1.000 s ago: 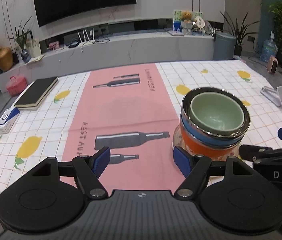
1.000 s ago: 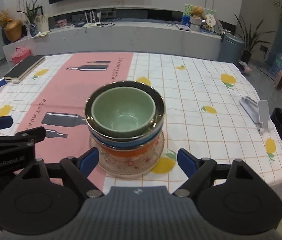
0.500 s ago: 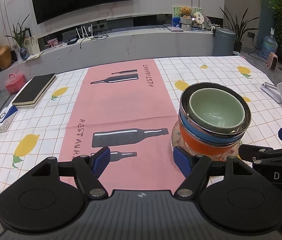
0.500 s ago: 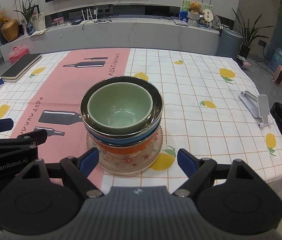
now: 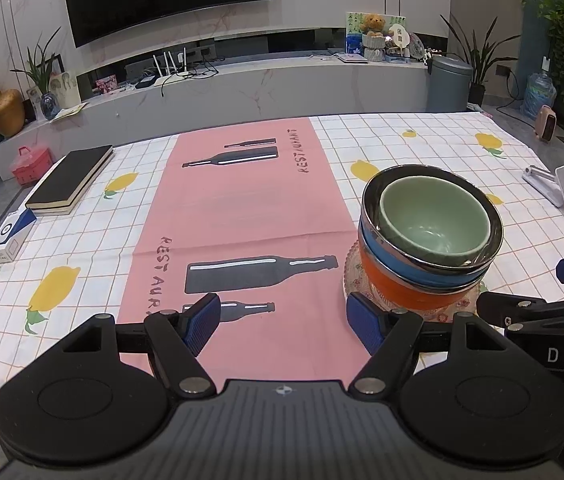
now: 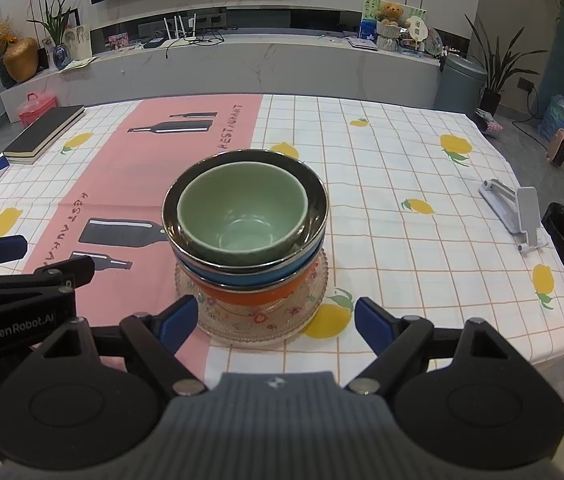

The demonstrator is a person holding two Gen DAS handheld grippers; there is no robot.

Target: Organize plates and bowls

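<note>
Your right gripper (image 6: 270, 318) is spread wide and holds nothing, and the stack sits straight ahead of it, just beyond the fingertips. At the bottom is a glass plate (image 6: 313, 300) flat on the counter (image 6: 401, 168); on it an orange bowl (image 6: 250, 298), then a blue bowl (image 6: 242, 278), then a steel bowl (image 6: 313, 196), with a green bowl (image 6: 242, 212) nested inside on top. The order looks sensible: the broad plate gives a base, and each bowl sits in the one below, so the pile stands upright and compact. The green bowl lies a little toward your left within the steel rim, not centred, though it seems seated.

Your left gripper (image 5: 282, 324) is also wide and empty, pointed over the pink runner (image 5: 250, 208), with the stack ahead and to its right, its right fingertip near the plate's edge. Neither gripper touches the dishes.

No loose plate or bowl shows elsewhere on the counter, so the sorting looks essentially done. A book (image 5: 70, 178) and a small box (image 5: 10, 236) lie far off to the left, a white stand (image 6: 515, 212) far to the right, all well apart from the stack. If you shift the pile, take it by the plate; the tall nest could tip.
</note>
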